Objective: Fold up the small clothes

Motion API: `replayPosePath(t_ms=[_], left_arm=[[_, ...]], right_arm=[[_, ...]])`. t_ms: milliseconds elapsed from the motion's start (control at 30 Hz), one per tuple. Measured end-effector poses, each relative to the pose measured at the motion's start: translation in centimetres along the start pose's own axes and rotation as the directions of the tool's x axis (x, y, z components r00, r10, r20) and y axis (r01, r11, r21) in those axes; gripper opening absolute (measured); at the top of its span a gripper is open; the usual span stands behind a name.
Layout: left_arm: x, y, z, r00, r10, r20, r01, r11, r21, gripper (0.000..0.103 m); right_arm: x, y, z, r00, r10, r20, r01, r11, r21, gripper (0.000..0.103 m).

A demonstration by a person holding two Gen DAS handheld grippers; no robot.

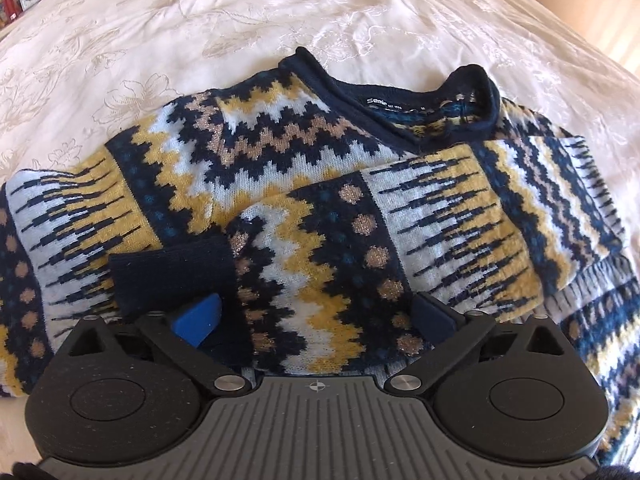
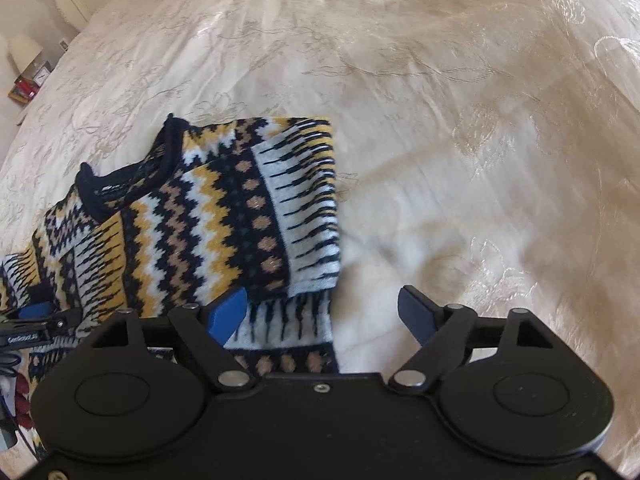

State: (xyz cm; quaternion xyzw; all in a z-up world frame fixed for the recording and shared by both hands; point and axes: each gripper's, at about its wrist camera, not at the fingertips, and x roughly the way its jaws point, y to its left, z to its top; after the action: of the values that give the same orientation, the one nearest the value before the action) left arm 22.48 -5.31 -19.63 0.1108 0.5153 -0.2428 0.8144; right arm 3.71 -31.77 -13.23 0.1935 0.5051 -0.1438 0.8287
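A knitted sweater point(image 1: 280, 160) in navy, yellow, white and tan zigzags lies flat on the bed, collar point(image 1: 400, 108) at the far side. One sleeve is folded across its chest, and the navy cuff point(image 1: 172, 276) rests just ahead of my left gripper point(image 1: 316, 316). That gripper is open, its blue pads spread wide over the sleeve without pressing it. In the right wrist view the sweater point(image 2: 200, 220) lies to the left with its right side folded in. My right gripper point(image 2: 323, 312) is open over that folded edge, with one pad above the knit and the other above bare bedspread.
A cream embroidered bedspread point(image 2: 440, 160) covers the bed all around the sweater. A bedside table with a lamp point(image 2: 24, 56) and red items stands beyond the far left corner. The left gripper's body point(image 2: 36, 320) shows at the left edge of the right wrist view.
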Motion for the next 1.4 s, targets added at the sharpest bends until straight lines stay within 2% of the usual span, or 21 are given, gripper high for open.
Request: replayPosePath(t_ms=[33,67,133,367,600,767,900,1000,1200,1400], left_arm=[[0.0,0.0,0.0,1.000,0.000,0.002,0.000,1.000,0.000,0.103],[-0.1,0.0,0.0,1.000,-0.002,0.002,0.002,1.000,0.002,0.103],[-0.4,0.2,0.0,1.000,-0.008,0.006,0.008,1.000,0.010,0.103],[-4.6,0.7,-1.5,0.999,0.005,0.040,-0.006,1.000,0.015,0.103],[-7.9,1.1,-5.8,1.000,-0.019,0.019,0.019,1.000,-0.013,0.103],[-8.3,0.9,-9.4,0.999,-0.030,-0.032,0.030,1.000,-0.005,0.103],[-7.2,0.9,-11.6,0.996,-0.003,-0.088,0.002,1.000,-0.014,0.103],[-6.7,0.8,-12.1,0.997,0.011,-0.079,-0.011,1.000,-0.003,0.103],[-5.3,0.3,-11.6,0.992,0.062,-0.109,-0.067,0.997,-0.040,0.103],[-4.6,-0.7,-11.0,0.983,0.141,-0.114,-0.153,0.984,-0.095,0.103]], right_arm=[[-0.1,0.8,-0.4,1.000,0.016,-0.001,-0.016,1.000,-0.015,0.094],[-0.4,1.4,-0.9,0.999,0.040,-0.009,-0.040,0.999,-0.028,0.103],[-0.6,2.6,-1.8,0.996,0.079,-0.029,-0.080,0.996,-0.042,0.103],[-1.9,6.7,-5.8,0.998,0.069,-0.010,-0.070,0.991,-0.111,0.103],[-1.7,8.8,-8.8,0.998,0.048,-0.036,-0.052,0.991,-0.126,0.103],[-0.9,8.9,-11.3,0.996,0.012,-0.087,-0.024,0.991,-0.135,0.103],[-0.2,9.0,-12.5,0.993,-0.014,-0.117,-0.008,0.982,-0.190,0.103],[0.5,9.2,-12.7,0.991,-0.020,-0.132,-0.010,0.975,-0.222,0.103],[2.1,9.3,-12.8,0.985,-0.026,-0.170,-0.017,0.968,-0.250,0.103],[2.6,9.4,-12.5,0.983,-0.011,-0.182,-0.036,0.967,-0.254,0.103]])
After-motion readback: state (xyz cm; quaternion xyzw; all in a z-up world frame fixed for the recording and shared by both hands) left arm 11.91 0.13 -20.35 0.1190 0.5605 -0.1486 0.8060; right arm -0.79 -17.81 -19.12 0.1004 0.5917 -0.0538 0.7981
